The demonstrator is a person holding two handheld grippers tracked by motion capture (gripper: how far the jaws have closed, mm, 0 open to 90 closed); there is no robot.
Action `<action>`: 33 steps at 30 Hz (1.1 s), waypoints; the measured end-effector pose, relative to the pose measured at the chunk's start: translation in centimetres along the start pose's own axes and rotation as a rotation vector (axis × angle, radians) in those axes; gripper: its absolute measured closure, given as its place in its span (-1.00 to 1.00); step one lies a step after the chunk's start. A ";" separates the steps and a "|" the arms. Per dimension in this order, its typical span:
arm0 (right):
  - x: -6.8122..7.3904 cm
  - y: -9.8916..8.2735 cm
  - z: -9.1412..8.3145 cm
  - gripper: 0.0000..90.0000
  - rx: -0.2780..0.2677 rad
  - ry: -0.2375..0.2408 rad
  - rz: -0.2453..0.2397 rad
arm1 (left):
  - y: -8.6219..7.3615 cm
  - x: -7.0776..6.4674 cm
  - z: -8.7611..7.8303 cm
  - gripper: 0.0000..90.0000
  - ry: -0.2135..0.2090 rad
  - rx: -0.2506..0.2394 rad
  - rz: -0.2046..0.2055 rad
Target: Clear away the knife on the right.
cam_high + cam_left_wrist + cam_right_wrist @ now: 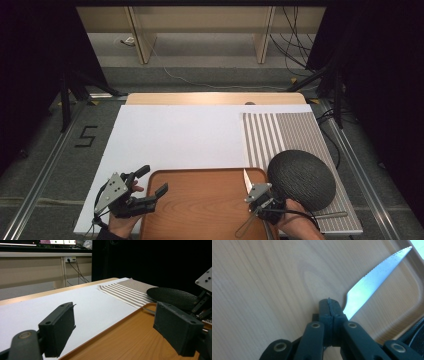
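Surface [175,135]: white sheet over a light wooden top. Floor beside it at left carries a taped mark reading "5" [87,136]; no other writing or brand legible.

Striped mat [290,132]: grey and white, on the right part of the surface, broad stripes on its left portion, fine ones on its right.

Wooden tray [200,205]: at the near edge, centre, rounded corners, raised rim.

Black textured plate [301,178]: round, on the mat, just beside the tray's right far corner.

Left gripper [150,186]: at the tray's left edge, jaws spread wide, nothing between them. In the left gripper view one jaw is over the white sheet, the other over the tray.

Right gripper [257,192]: over the tray's right part, near the plate. Jaws pressed together on the knife [372,283], clamped near the base of the blade.

Knife: serrated blade, tip pointing toward the tray's far right corner, above the wood. Handle hidden behind the gripper.
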State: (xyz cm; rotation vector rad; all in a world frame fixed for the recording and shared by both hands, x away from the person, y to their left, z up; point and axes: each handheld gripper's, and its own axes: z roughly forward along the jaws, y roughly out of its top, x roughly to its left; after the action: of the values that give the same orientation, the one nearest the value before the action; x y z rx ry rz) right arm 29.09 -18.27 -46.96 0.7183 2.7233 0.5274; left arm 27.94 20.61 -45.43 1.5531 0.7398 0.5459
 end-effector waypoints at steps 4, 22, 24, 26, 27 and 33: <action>-0.2 -0.2 -0.1 1.00 0.004 0.010 0.028 | 0.0 0.0 0.0 -0.63 0.000 -0.001 -0.001; -1.0 -1.4 -0.6 1.00 0.026 0.031 0.061 | 0.0 0.0 0.0 -0.63 0.002 -0.003 -0.003; -1.1 -1.5 -0.7 1.00 0.030 0.034 0.060 | 0.0 0.0 0.0 -0.63 0.002 -0.001 -0.002; -1.1 -1.5 -0.7 1.00 0.033 0.035 0.059 | 0.0 0.0 0.0 -0.63 0.002 -0.002 -0.003; -1.1 -1.6 -0.7 1.00 0.031 0.036 0.064 | 0.0 0.0 0.0 -0.63 0.002 -0.002 -0.004; -1.2 -1.7 -0.8 1.00 0.022 0.046 0.081 | 0.0 0.0 0.0 -0.63 0.002 -0.003 -0.004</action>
State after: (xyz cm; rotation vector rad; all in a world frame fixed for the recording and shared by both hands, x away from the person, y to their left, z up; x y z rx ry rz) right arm 29.09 -20.49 -46.80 0.8351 2.7566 0.5389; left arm 27.97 20.62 -45.42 1.5484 0.7437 0.5455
